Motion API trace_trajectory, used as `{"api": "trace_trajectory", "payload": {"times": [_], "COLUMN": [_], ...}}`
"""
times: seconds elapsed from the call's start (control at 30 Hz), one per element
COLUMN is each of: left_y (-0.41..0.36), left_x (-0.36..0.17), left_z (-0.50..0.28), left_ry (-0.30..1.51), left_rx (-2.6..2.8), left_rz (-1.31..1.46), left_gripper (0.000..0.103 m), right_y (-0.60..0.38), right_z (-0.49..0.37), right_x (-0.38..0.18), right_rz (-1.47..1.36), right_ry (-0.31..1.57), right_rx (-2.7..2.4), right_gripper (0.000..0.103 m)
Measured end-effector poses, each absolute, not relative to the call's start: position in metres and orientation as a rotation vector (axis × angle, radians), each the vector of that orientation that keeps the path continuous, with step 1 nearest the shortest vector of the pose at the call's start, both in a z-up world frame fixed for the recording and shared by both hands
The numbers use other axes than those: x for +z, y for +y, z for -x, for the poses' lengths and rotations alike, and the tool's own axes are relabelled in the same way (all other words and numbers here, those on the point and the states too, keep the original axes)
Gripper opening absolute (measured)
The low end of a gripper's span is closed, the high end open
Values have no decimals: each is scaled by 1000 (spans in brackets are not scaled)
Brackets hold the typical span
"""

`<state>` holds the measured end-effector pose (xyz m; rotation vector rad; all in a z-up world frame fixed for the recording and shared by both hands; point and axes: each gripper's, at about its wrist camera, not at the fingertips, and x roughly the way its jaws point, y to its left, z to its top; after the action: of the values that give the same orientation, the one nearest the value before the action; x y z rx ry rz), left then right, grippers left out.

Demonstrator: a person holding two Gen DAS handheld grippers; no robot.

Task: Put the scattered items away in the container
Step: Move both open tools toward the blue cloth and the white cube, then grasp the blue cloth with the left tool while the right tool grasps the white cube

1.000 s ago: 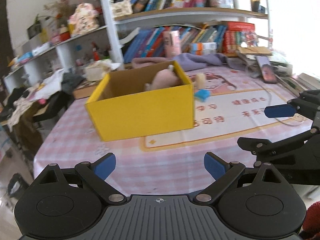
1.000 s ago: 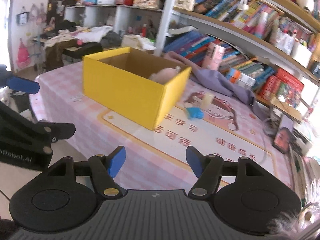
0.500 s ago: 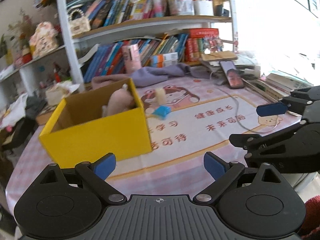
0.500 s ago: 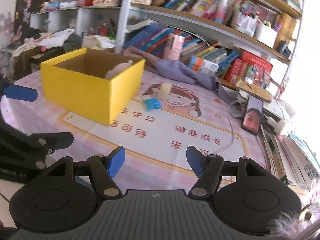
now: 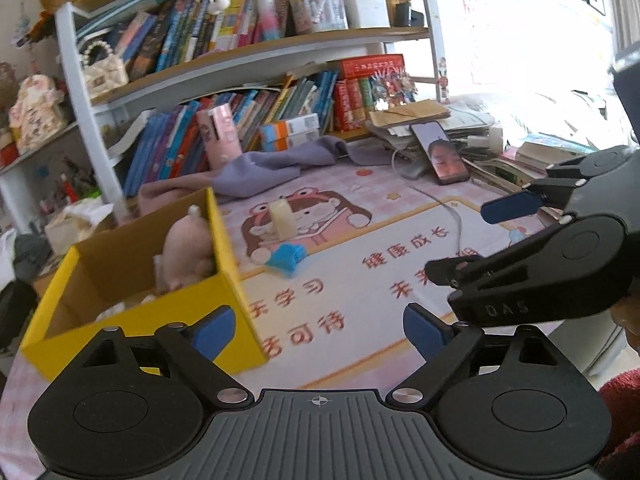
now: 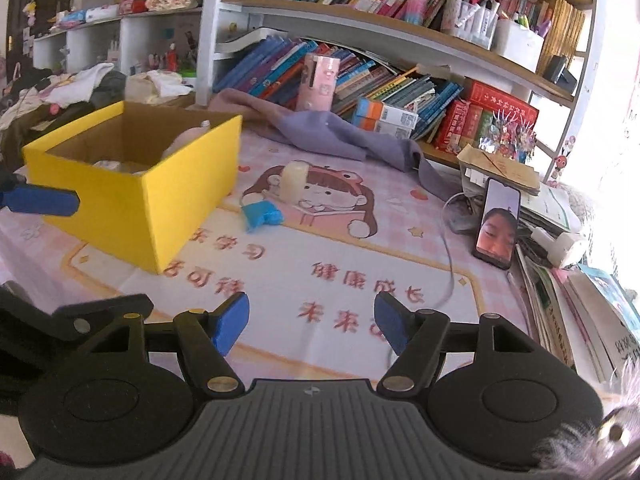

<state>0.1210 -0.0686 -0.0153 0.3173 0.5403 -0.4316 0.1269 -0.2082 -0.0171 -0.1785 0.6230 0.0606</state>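
Pink plush toy (image 5: 188, 252) already sat inside yellow cardboard box (image 5: 168, 320), left of frame. Blue plastic block (image 5: 286, 258) and cream cylinder (image 5: 282, 218) remained on mat, centre. Left gripper (image 5: 318, 328) closing, nothing between; right gripper (image 6: 312, 320) spread, empty.

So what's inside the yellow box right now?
The yellow box holds a pink plush toy against one wall and something pale on the floor; its near walls hide the rest.
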Motion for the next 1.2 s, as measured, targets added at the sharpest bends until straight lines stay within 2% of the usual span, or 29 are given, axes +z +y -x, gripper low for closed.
{"api": "trace_trajectory", "payload": {"times": [0.3,0.43,0.67,0.8,1.13,1.2], "left_y": [-114,-130,-148,-153,-156,-156], "left_x": [-14,-17,-26,-33,-54,-59], "left_z": [-174,-199,-236,-262,-308,-315], "left_ry": [559,605,671,727,808,823], "left_rx": [-414,-377,-295,-234,-89,-73], "left_rz": [-320,-310,-317,-294,-214,-203], "left_gripper": [86,81,78,73,73,70], "right_y": [-257,-276,-303,-308,-290,-285], "right_z": [-186,-211,-259,-290,-369,-383], "right_x": [-5,-6,-12,-15,-24,-28], "right_rz": [143,143,93,57,80,97], "right_ry": [601,609,646,669,701,710], "right_rx": [72,115,196,267,460,497], "right_gripper": [67,67,66,66,66,66]}}
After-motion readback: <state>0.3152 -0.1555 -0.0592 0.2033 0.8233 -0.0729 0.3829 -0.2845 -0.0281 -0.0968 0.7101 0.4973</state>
